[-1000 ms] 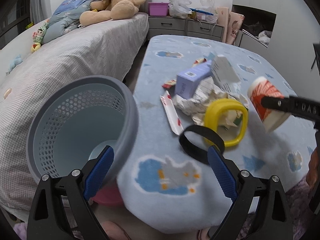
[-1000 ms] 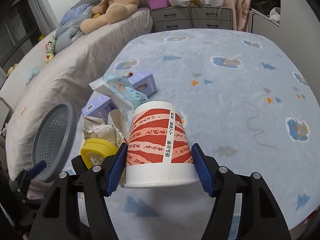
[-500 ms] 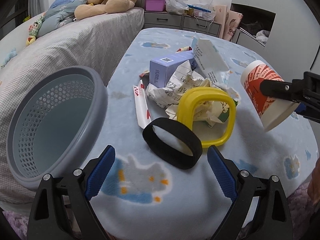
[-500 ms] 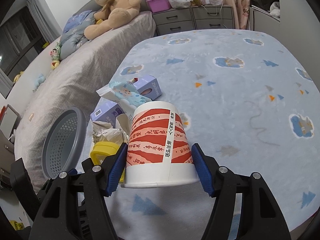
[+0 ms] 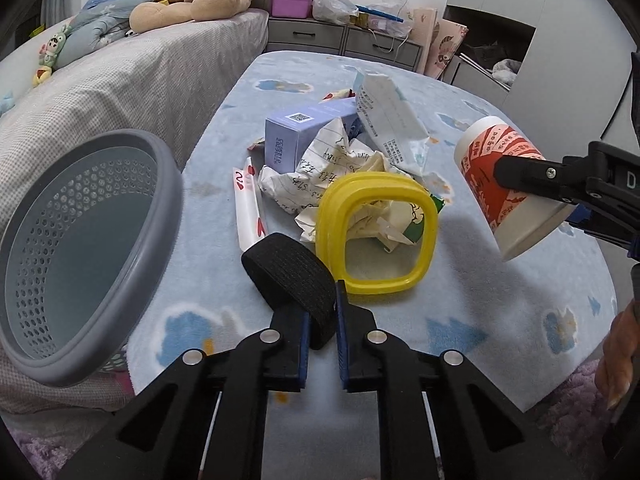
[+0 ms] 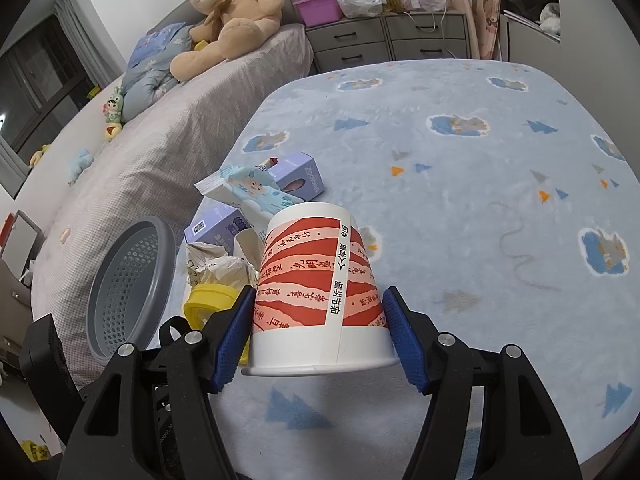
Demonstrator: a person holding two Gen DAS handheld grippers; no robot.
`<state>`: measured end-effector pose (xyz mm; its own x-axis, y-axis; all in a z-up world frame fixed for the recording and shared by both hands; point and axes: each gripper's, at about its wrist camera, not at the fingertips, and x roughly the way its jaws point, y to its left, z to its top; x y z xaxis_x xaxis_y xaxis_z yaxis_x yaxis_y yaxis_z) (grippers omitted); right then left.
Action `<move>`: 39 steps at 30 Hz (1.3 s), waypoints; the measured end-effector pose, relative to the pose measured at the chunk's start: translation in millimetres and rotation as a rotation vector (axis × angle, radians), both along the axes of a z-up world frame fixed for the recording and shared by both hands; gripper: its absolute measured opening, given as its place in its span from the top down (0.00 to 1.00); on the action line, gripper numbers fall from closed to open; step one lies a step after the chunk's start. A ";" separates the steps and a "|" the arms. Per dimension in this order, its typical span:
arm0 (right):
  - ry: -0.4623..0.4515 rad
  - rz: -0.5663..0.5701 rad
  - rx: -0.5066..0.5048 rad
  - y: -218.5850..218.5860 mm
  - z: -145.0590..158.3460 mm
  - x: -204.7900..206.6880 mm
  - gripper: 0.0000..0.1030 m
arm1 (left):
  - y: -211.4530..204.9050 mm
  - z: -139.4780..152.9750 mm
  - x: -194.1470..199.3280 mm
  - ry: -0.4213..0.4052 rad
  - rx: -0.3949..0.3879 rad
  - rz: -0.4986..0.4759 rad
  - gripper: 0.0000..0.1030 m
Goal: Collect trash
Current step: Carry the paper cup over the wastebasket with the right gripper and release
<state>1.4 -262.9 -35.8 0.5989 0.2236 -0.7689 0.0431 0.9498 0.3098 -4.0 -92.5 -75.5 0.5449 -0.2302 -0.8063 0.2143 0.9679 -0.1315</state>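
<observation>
table: blue fleece cover (image 5: 460,304), trash pile mid-table
basket (image 5: 80,248): grey, perforated, tilted at table's left edge, looks empty
right gripper (image 6: 320,334): clamped on upturned paper cup (image 6: 318,280), held off the table; unchanged from half a second ago
left gripper (image 5: 322,330): jaws just closed from wide to a narrow pinch on the black band (image 5: 292,276) beside the yellow ring (image 5: 376,240)
meaning: band secured; basket drop likely next
text: Chinese print on cup; handwriting on crumpled paper (image 5: 320,168); QR code on purple box (image 5: 304,132), its small print unreadable
</observation>
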 end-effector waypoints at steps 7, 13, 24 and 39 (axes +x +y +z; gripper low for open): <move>-0.030 0.011 0.008 9.5 10.9 -3.4 0.39 | 24.8 18.6 -0.9 -0.018 -0.005 0.033 0.96; -0.077 0.074 0.019 41.1 30.7 -4.6 0.39 | 70.1 48.0 4.5 -0.057 -0.030 0.102 0.96; -0.085 0.247 0.028 123.7 49.0 18.5 0.39 | 157.5 79.0 25.6 -0.143 0.066 0.224 0.96; -0.031 0.475 0.006 228.3 25.2 70.5 0.39 | 209.8 43.0 45.2 -0.071 0.104 0.333 0.96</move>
